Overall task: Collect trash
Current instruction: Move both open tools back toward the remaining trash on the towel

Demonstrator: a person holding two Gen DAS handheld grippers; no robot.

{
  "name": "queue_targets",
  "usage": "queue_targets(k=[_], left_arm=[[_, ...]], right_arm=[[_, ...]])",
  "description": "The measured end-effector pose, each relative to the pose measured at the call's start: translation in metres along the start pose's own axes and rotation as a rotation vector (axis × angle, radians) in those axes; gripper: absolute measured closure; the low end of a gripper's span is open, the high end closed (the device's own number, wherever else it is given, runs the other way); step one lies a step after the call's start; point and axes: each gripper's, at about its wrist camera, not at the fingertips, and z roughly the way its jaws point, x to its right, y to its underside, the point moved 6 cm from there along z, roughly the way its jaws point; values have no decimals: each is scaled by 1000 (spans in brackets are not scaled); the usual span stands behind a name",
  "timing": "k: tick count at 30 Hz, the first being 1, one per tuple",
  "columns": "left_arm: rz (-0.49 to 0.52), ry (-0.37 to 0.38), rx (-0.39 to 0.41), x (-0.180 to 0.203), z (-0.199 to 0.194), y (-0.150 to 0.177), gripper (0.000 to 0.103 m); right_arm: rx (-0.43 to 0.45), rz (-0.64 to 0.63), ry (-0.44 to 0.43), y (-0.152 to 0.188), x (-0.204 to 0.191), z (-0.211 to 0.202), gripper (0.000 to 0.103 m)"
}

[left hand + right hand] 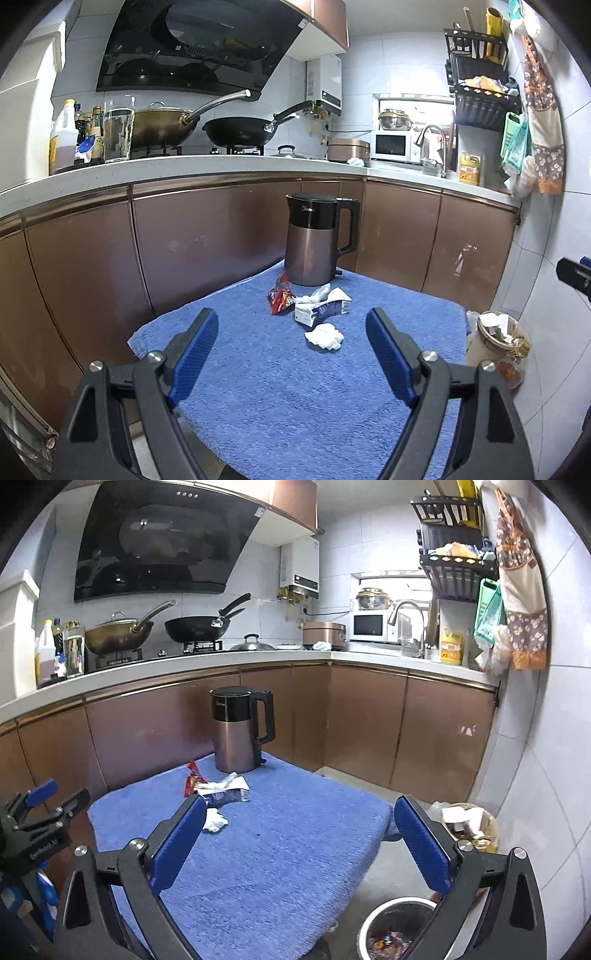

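On a blue towel-covered table (280, 387) lie a red snack wrapper (280, 297), a flattened white and blue carton (323, 310) and a crumpled white tissue (325, 336). They also show in the right wrist view: wrapper (191, 781), carton (225, 795), tissue (215, 821). My left gripper (291, 336) is open and empty, hovering short of the tissue. My right gripper (301, 830) is open and empty above the table's right part. A round bin (397, 928) with wrappers inside stands on the floor below the right gripper.
A brown and black electric kettle (314, 240) stands at the table's far edge behind the trash. A wicker basket (467, 823) with scraps sits on the floor right of the table. Brown kitchen cabinets (207, 236) and a counter with pans run behind.
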Motion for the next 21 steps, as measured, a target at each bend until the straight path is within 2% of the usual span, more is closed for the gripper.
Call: queue_targets(k=[10, 21], left_arm=[[53, 10, -43, 11, 31, 5, 22], [68, -1, -146, 14, 76, 19, 22]], right_arm=[[-43, 17, -14, 4, 10, 32, 3], [-107, 53, -23, 15, 18, 74, 3]])
